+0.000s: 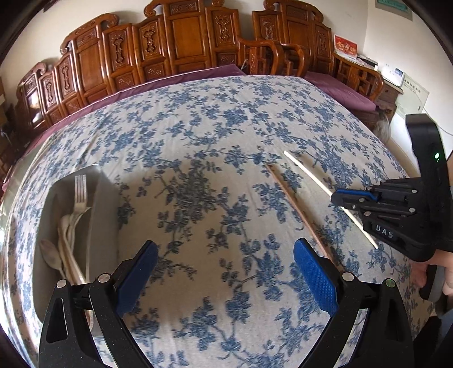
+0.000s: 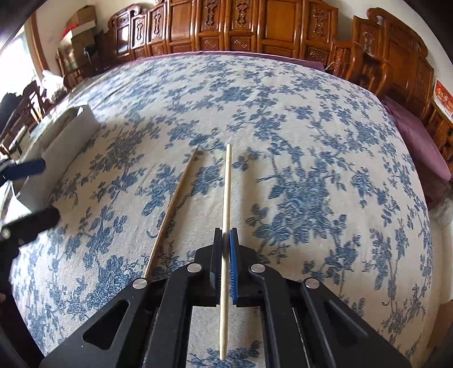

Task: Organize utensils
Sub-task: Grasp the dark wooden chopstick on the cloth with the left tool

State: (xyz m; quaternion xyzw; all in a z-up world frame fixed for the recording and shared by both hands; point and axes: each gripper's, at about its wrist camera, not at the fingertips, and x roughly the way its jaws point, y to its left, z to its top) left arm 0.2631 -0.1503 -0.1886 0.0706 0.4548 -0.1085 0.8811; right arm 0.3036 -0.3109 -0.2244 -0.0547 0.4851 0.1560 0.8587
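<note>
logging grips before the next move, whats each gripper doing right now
Left gripper: open, nothing between its jaws.
Right gripper: shut on the pale chopstick; the brown chopstick lies loose on the tablecloth.

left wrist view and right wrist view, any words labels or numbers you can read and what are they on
"UAS": raised letters on the black body of the right gripper, seen from the left wrist view.
Red card with gold characters on the carved wooden furniture: too blurred to read.
White printed sheet on the wall: too small to read.
Green sign high on the wall: unreadable.
Right wrist view: red card, unreadable.
</note>
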